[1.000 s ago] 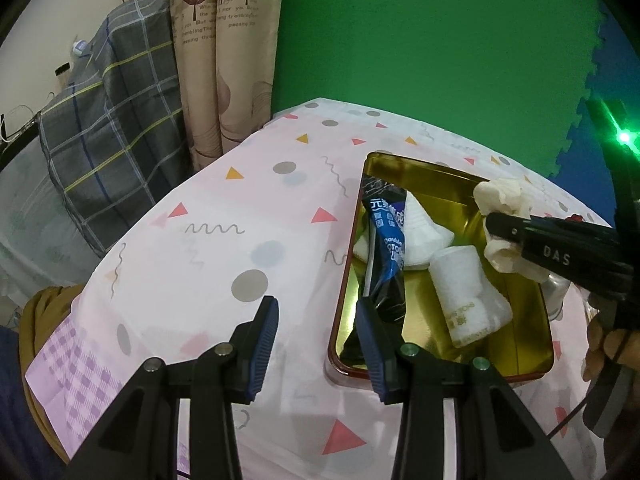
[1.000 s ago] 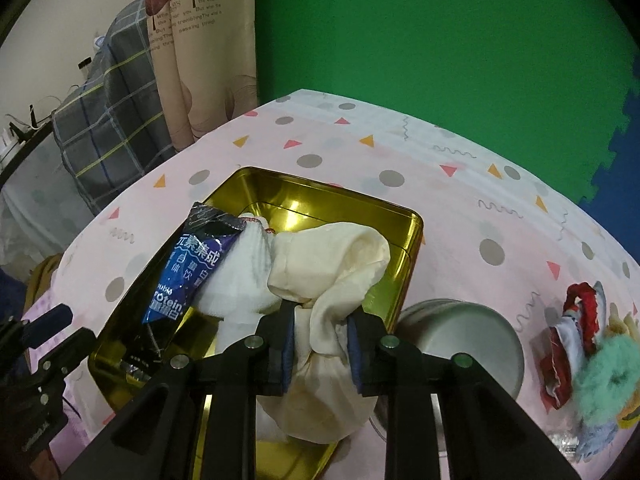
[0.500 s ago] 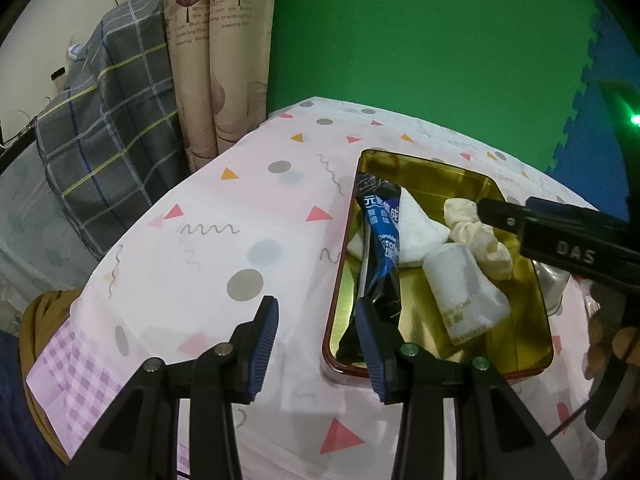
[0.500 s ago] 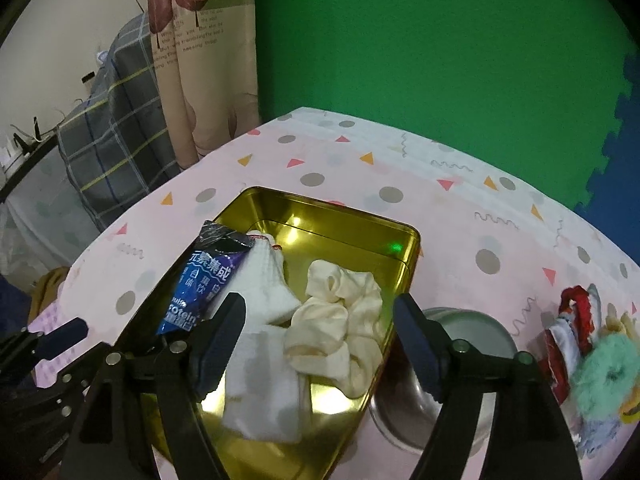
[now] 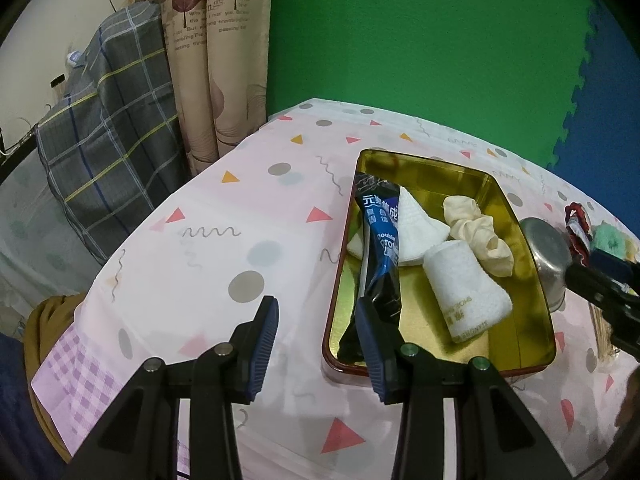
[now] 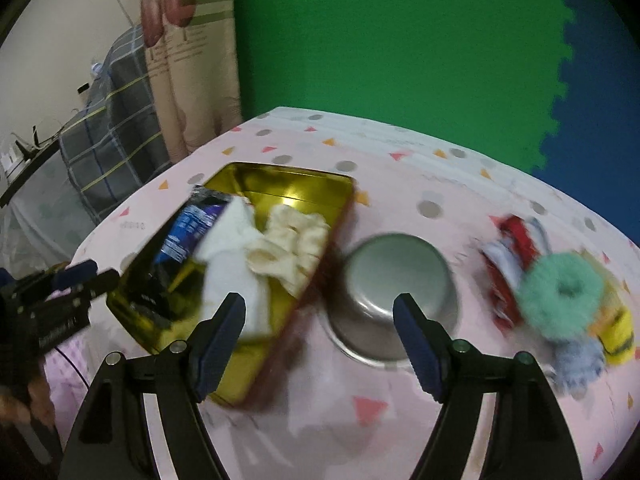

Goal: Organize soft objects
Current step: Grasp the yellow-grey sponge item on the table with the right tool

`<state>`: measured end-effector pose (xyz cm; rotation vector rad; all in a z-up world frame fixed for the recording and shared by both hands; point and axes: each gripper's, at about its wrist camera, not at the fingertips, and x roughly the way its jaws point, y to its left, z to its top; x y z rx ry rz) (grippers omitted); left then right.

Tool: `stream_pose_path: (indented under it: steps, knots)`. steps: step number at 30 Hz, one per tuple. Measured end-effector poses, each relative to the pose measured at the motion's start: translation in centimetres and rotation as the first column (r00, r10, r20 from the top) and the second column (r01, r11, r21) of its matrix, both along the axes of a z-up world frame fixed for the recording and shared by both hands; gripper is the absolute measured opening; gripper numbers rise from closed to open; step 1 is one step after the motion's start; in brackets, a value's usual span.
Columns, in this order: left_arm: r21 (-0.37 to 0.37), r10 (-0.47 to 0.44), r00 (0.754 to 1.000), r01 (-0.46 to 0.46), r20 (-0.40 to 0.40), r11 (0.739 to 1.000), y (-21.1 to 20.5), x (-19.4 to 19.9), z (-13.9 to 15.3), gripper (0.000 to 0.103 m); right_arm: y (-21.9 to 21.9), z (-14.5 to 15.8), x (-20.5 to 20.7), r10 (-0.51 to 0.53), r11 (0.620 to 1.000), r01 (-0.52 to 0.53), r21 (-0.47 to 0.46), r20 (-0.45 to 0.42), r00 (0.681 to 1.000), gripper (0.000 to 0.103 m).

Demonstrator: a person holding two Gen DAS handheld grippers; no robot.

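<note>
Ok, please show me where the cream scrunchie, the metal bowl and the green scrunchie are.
cream scrunchie (image 5: 478, 236), left wrist view, middle of its folds.
metal bowl (image 6: 396, 276), right wrist view, middle of its upturned base.
green scrunchie (image 6: 536, 300), right wrist view, left side of its fluffy ring.

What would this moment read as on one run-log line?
stage: cream scrunchie lies in gold tin | right gripper: open, empty, over steel bowl | left gripper: open, empty | pending: green scrunchie

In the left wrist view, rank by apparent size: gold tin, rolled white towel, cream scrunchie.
1. gold tin, clearly largest.
2. rolled white towel and cream scrunchie look about alike; the towel lies nearer the camera, so no firm order.
</note>
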<state>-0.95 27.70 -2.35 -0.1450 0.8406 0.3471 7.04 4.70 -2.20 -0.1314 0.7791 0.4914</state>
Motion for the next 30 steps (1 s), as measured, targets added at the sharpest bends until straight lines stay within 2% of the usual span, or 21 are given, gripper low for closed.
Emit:
stream_pose_path:
  steps: [5, 9, 16, 21, 24, 30]
  knots:
    - [0.013, -0.003, 1.000, 0.003, 0.000, 1.000, -0.2, -0.1, 0.1, 0.041, -6.0, 0.0, -0.3, -0.111, 0.994, 0.111, 0.006, 0.004, 0.994, 0.074]
    - [0.029, -0.012, 1.000, 0.012, 0.000, 1.000, -0.5, 0.0, 0.2, 0.041, -11.3, 0.0, 0.3, -0.222, 0.975, 0.222, -0.009, 0.018, 0.975, 0.074]
    - [0.049, -0.056, 0.998, 0.055, 0.006, 0.997, -1.6, 0.1, 0.3, 0.041, -21.6, -1.3, 2.8, -0.442, 0.896, 0.443, -0.038, 0.023, 0.897, 0.074]
    - [0.071, -0.128, 0.992, 0.128, -0.008, 0.989, -3.6, 0.4, 0.5, 0.041, -26.4, -2.7, 5.1, -0.519, 0.854, 0.519, -0.042, -0.002, 0.855, 0.074]
    - [0.103, -0.185, 0.983, 0.185, -0.010, 0.977, -5.8, 0.5, 1.2, 0.041, -27.7, -3.4, 6.4, -0.533, 0.846, 0.532, -0.034, -0.014, 0.846, 0.074]
    - [0.068, -0.326, 0.945, 0.328, -0.034, 0.942, -11.6, 1.7, 2.1, 0.041, -28.3, -4.9, 9.5, -0.519, 0.855, 0.519, -0.005, -0.045, 0.854, 0.074]
